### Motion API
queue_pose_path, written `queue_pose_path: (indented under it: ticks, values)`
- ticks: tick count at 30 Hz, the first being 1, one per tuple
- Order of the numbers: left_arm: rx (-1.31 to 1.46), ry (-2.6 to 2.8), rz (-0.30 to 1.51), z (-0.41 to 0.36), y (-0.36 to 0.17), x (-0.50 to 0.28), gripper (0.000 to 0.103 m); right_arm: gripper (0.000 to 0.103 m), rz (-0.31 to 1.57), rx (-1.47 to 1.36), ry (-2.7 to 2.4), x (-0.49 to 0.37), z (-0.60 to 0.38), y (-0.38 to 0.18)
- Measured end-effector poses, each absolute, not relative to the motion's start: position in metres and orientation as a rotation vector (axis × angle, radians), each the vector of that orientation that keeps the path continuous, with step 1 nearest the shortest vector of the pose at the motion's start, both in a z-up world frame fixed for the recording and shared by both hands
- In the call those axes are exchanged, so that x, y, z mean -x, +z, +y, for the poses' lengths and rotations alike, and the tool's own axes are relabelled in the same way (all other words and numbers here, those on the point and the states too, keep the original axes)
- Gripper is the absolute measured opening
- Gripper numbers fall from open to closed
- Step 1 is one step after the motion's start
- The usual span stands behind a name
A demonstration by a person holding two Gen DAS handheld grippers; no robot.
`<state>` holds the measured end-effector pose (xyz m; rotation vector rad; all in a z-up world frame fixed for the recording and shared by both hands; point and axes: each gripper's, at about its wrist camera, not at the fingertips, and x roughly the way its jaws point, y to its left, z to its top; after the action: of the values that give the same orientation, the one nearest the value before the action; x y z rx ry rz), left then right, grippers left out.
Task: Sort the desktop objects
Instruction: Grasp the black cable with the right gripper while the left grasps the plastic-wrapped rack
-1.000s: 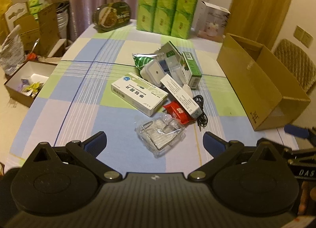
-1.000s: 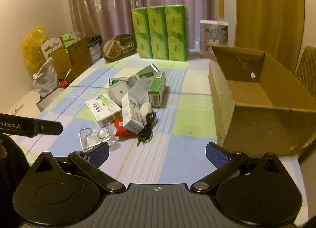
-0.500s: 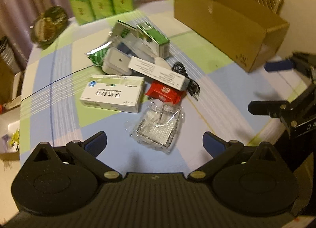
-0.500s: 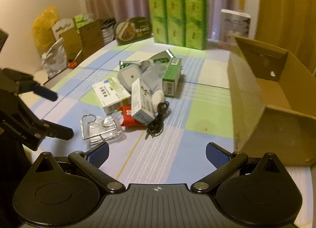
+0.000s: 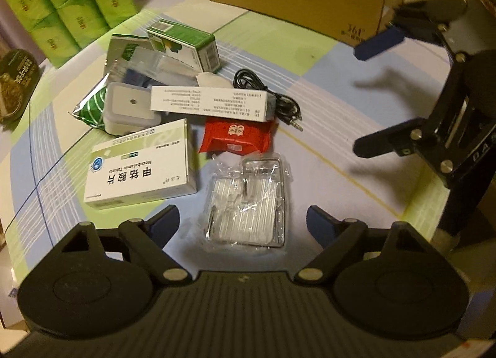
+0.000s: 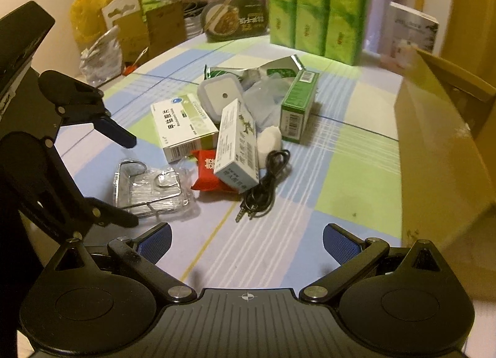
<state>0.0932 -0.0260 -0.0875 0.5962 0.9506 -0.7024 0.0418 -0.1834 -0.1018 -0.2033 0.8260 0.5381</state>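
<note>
A pile of small items lies mid-table. A clear bag with a metal wire rack (image 5: 248, 201) lies just ahead of my open, empty left gripper (image 5: 243, 223); the rack also shows in the right wrist view (image 6: 148, 186). Behind it are a white medicine box (image 5: 141, 164), a red packet (image 5: 237, 138), a long white box (image 5: 210, 103), a black cable (image 5: 268, 96), a green box (image 5: 186, 43) and a grey square device (image 5: 130, 108). My right gripper (image 6: 246, 241) is open and empty, short of the cable (image 6: 263, 183). An open cardboard box (image 6: 446, 153) stands at the right.
Green tissue packs (image 6: 316, 4) and a round food bowl (image 6: 235, 18) stand at the table's far edge. A white carton (image 6: 410, 32) sits behind the cardboard box. Bags and boxes (image 6: 117, 35) crowd the floor at left. The other gripper (image 5: 434, 85) shows at right in the left wrist view.
My left gripper has swung right and moved down close to the bagged wire rack. My right gripper has moved forward and left toward the pile. Both stay open.
</note>
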Motion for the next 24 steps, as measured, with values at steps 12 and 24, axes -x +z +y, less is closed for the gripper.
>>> queue_pose_path:
  ticks: [12, 24]
  values:
    - [-0.478, -0.658, 0.972, -0.022, -0.095, -0.104, 0.050, 0.087, 0.845, 0.194, 0.501, -0.080, -0.176, -0.120]
    - [-0.357, -0.521, 1.006, -0.032, -0.092, -0.104, 0.049, 0.024, 0.860, 0.199, 0.498, -0.102, -0.167, -0.134]
